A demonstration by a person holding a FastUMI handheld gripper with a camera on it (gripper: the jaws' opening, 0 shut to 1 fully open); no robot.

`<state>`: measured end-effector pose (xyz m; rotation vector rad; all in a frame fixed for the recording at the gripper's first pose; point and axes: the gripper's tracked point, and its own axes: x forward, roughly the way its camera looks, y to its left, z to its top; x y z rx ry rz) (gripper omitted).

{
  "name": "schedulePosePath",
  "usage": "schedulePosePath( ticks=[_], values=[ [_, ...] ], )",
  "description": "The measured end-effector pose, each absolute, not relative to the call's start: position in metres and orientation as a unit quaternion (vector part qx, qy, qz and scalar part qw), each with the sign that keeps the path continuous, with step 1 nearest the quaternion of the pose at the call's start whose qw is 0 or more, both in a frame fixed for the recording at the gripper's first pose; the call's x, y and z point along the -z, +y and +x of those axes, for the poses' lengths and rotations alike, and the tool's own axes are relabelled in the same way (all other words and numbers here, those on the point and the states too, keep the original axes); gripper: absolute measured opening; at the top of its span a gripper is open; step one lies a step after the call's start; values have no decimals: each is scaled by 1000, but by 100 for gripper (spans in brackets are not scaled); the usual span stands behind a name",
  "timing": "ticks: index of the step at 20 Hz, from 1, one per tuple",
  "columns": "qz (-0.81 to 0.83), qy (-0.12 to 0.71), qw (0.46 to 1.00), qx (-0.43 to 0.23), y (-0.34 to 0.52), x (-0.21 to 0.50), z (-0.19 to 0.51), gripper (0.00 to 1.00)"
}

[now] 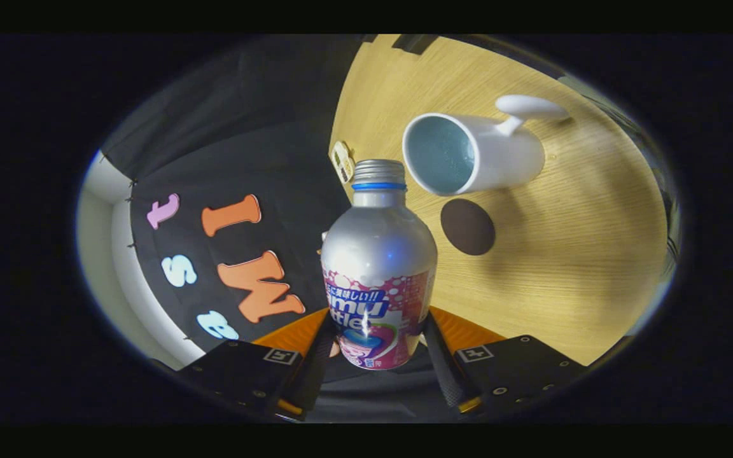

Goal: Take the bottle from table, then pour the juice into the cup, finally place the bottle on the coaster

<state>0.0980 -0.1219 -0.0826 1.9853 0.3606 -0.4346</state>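
One step of three looks done: the bottle (378, 267) is off the bench (570, 254) and clamped in the hand-held gripper (376, 346), both fingers pressing its labelled lower body from either side. View is rolled hard, so the gripper and bottle are tipped over approx sideways relative to the bench. That reads as pour in progress or about to start, my guess only.

Bottle neck points fwd, beyond the fingers. The cup (474, 152), white w/ handle, sits ahead and to the right of the neck, close but apart from it; its mouth faces the camera. Coaster (467, 226), dark round disc, lies on the bench just beside the cup, nearer the gripper, right of the bottle shoulder. Nothing on it yet.

Left to do: finish pour, then set bottle on coaster.

Hard to tell:
- cap on or off: threaded top w/ blue ring visible, opening itself not seen from this angle.
- no juice stream visible; cup inside looks pale bluish, can't say if liquid or bare.
- bottle base hidden between fingers.
- small pale object (343, 161) on the bench edge left of the neck, too small to ID.
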Motion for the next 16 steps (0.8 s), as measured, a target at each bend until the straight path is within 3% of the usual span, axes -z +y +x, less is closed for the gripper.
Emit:
schedulePosePath(
  ticks=[10,16],
  values=[
    [568,178,780,192,-146,85,95,75],
    [381,183,885,193,-159,71,116,75]
  ],
)
